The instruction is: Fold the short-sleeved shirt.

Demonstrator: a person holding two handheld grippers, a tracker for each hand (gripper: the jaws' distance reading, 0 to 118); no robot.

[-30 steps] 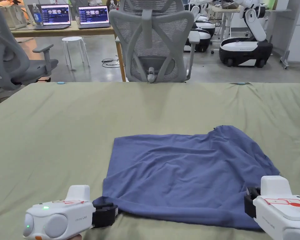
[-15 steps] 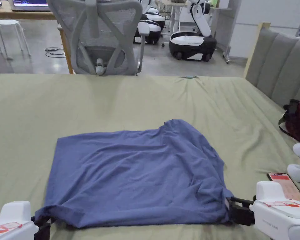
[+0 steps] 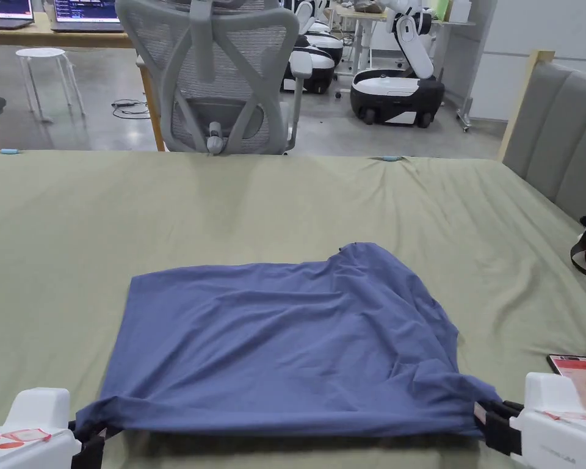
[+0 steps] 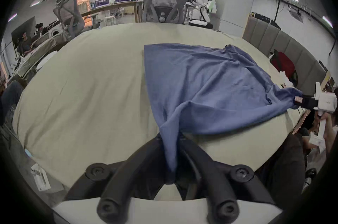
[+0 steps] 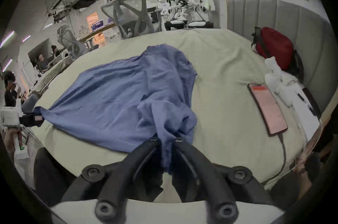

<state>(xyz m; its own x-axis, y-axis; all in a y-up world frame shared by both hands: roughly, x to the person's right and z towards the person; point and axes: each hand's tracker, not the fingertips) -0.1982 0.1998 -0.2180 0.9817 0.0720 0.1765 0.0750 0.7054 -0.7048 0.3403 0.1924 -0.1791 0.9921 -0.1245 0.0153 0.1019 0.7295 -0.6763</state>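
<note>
Head view high, gripper views low; all share shirt (image 3: 285, 342).

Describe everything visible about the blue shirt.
The blue shirt is soft, thin, wrinkled fabric, lying mostly flat on the green sheet. Its near edge is stretched between the left tongs and the right tongs, each shut on a bunched near corner. The far right part humps up.

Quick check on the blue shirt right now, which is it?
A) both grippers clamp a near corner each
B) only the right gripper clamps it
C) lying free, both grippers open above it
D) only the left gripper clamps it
A: the left gripper and the right gripper each have their jaws closed on a bunched near corner of the blue shirt, whose near edge stretches between them.
</note>
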